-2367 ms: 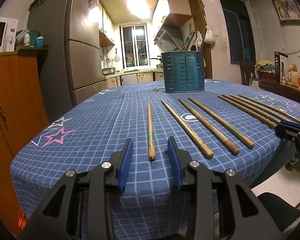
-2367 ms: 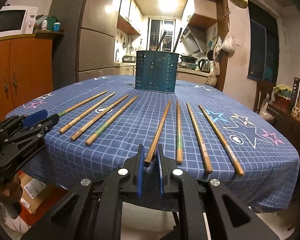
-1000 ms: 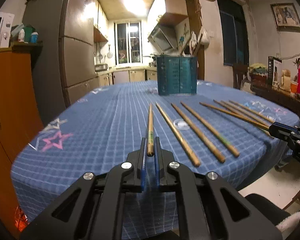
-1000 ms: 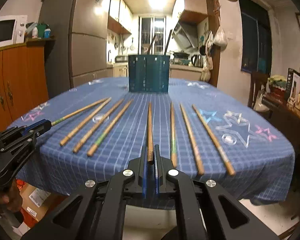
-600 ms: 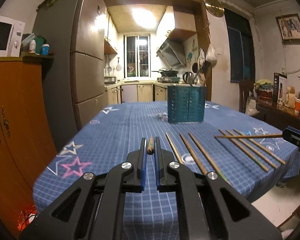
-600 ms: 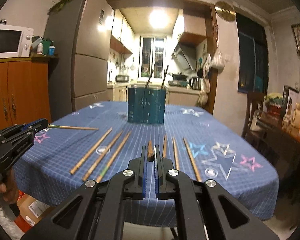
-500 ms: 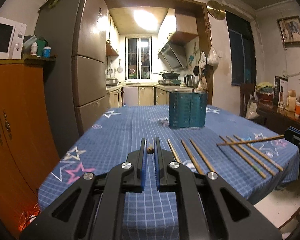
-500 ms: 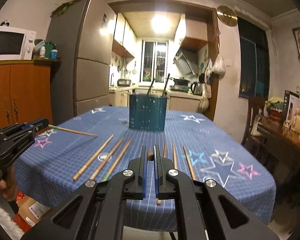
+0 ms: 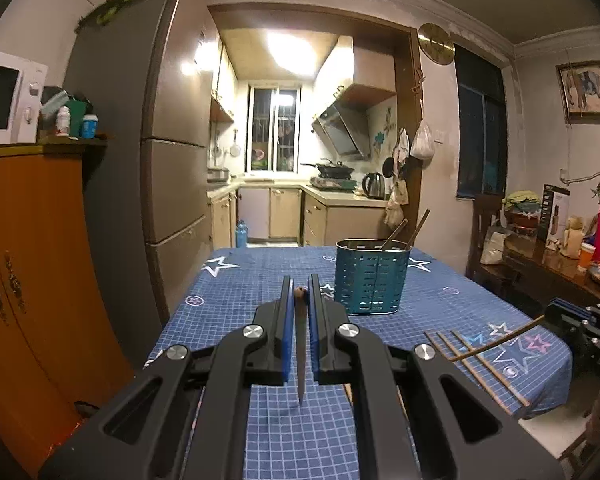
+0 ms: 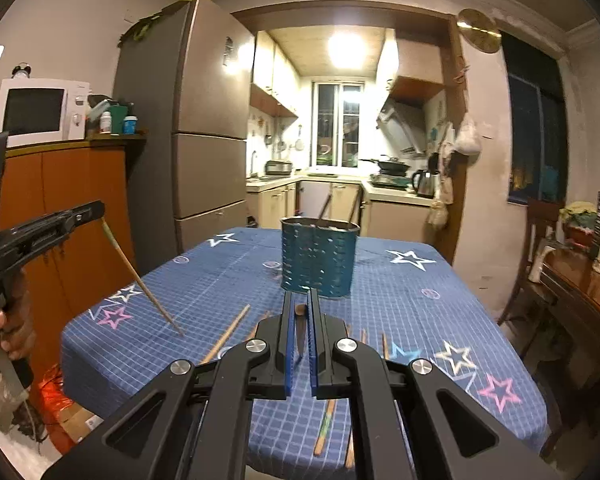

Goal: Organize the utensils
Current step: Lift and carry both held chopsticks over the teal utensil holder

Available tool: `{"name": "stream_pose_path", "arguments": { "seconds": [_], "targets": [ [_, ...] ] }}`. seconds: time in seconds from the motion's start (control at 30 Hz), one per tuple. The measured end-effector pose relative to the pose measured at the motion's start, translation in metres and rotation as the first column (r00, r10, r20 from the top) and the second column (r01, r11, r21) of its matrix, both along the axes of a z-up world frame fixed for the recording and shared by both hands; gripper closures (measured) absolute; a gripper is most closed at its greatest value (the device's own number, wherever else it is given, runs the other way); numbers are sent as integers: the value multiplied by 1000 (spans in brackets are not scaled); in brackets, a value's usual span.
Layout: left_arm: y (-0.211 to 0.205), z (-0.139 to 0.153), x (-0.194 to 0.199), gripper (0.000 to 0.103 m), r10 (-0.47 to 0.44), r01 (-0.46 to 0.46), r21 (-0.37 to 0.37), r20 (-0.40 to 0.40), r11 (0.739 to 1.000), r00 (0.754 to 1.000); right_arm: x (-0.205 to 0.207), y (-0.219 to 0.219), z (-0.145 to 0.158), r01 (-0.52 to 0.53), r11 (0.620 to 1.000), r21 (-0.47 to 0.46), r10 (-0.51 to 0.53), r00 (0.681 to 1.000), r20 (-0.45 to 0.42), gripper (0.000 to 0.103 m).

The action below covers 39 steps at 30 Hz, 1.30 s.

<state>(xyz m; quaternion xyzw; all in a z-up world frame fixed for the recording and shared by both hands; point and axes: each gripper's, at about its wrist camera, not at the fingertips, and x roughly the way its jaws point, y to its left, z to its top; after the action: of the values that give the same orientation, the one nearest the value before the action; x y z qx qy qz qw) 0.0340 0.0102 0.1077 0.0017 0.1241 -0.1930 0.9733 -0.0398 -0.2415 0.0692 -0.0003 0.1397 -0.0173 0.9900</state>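
Holding 1 wooden chopstick (image 9: pixel 300 344) apiece above the worktop (image 9: pixel 260 280) short of the teal holder (image 9: pixel 370 280), left gripper (image 9: pixel 299 300) and right gripper (image 10: pixel 300 312) clamp thick ends: light, stiff, likely pivot-prone; grip nearer mid-length.

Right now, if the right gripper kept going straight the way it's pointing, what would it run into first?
Most likely the teal utensil holder: it stands just beyond the right gripper, which is shut on a chopstick. No other object shows between them, though depth is hard to judge.

Two lifted chopsticks (image 9: pixel 300 344) (image 10: pixel 299 334), teal holder (image 10: pixel 318 258) beyond
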Motion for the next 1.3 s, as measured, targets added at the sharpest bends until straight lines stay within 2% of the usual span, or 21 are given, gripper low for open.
{"name": "stream_pose_path", "arguments": {
  "seconds": [0.13,0.27,0.43,0.67,0.8,1.1,1.3],
  "targets": [
    [-3,12,17,98,-25,24,-15,-74,1000,997,18,-4,18,-49,999,-2,49,998,-35,96],
    [-7,21,27,98,-30,28,-19,-101,999,994,31,-10,31,-79,997,4,79,995,-53,96],
    [-14,37,32,98,-29,28,-19,-77,999,997,46,-20,52,-109,994,-2,109,993,-39,96],
    [-37,51,37,98,-12,13,32,-34,999,999,64,-42,72,-141,989,50,143,989,-38,96],
    [-51,59,49,98,7,-5,64,-29,998,1000,73,-47,85,-158,986,47,159,987,-36,96],
    [-84,55,82,98,84,-77,132,-55,988,995,100,-64,106,-168,983,79,174,983,-65,96],
    [-106,60,96,98,113,-108,177,-17,978,993,119,-80,119,-141,987,81,147,987,-70,96]
  ]
}}
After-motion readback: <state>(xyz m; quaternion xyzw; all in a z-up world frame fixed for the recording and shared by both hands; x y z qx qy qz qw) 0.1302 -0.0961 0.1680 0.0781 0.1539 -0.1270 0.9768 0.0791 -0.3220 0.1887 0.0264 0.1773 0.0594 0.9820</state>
